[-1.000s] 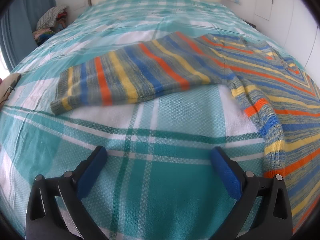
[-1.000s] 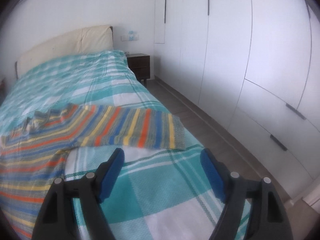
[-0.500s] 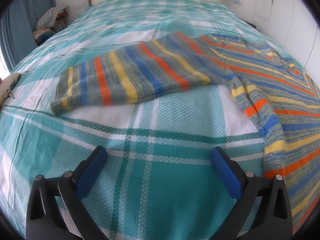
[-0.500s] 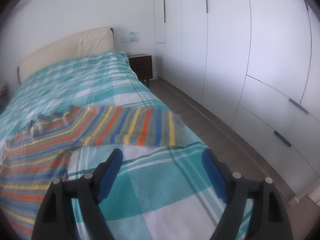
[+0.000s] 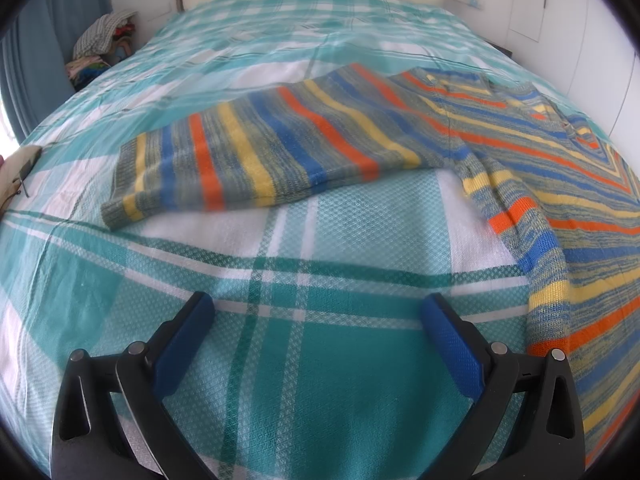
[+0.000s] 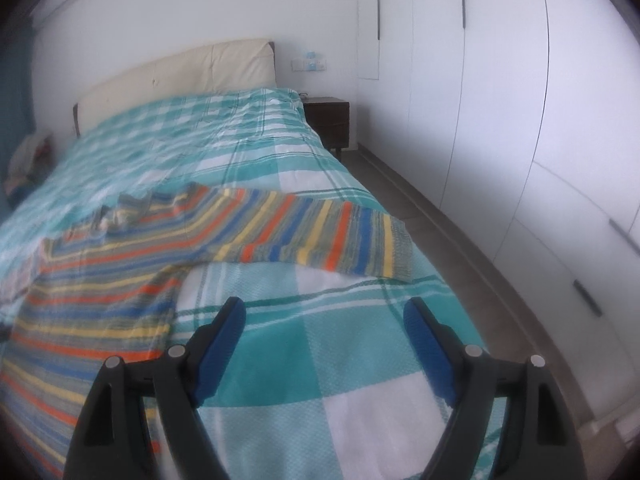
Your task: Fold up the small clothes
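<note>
A striped knit sweater [image 5: 540, 168] in orange, blue, yellow and grey lies flat on the bed. Its one sleeve [image 5: 256, 156] stretches out to the left in the left wrist view. The other sleeve [image 6: 320, 236] reaches toward the bed's right edge in the right wrist view, beyond the sweater [image 6: 96, 304] body. My left gripper [image 5: 316, 312] hovers open over bare bedspread, short of the sleeve, with nothing between its blue pads. My right gripper [image 6: 324, 316] is open too, above the bedspread just short of the right sleeve.
The bed has a teal and white plaid bedspread [image 5: 280, 360] and a cream headboard [image 6: 180, 72]. A pile of clothes [image 5: 104, 48] lies beside the bed at far left. A dark nightstand [image 6: 328, 120], white wardrobe doors [image 6: 540, 120] and grey floor [image 6: 460, 248] flank the right side.
The right wrist view has swung and tilted, so the right sleeve now sits higher and more central ahead of the right gripper. The left view is unchanged.
</note>
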Action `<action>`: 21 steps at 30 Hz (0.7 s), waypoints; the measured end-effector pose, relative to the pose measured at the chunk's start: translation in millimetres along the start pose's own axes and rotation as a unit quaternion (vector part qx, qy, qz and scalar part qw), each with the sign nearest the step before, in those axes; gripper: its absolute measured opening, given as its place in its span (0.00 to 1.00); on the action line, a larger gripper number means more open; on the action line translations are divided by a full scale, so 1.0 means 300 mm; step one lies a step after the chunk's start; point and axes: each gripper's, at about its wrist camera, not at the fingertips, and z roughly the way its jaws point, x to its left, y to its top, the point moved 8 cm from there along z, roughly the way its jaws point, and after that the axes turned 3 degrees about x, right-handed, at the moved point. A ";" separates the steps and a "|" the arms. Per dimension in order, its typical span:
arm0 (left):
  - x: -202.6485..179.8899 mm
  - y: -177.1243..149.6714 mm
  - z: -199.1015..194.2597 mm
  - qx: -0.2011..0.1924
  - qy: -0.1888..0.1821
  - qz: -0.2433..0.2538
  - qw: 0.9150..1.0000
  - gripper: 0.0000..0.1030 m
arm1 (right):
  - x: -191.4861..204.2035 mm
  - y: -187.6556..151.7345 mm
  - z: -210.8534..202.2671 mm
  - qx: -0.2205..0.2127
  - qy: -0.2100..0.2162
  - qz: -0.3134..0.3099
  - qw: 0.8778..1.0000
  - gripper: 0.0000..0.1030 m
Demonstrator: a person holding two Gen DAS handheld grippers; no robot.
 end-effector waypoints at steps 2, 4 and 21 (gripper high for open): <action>0.001 -0.001 0.000 0.000 0.000 0.000 1.000 1.00 | 0.005 0.002 -0.009 -0.001 -0.025 -0.020 0.999 0.78; 0.001 0.001 0.001 0.000 0.001 0.000 1.000 1.00 | 0.000 0.005 -0.018 -0.005 -0.046 -0.036 0.998 0.78; 0.002 -0.022 -0.061 0.019 0.009 0.005 1.000 1.00 | -0.027 0.033 -0.108 -0.051 -0.097 -0.084 0.990 0.78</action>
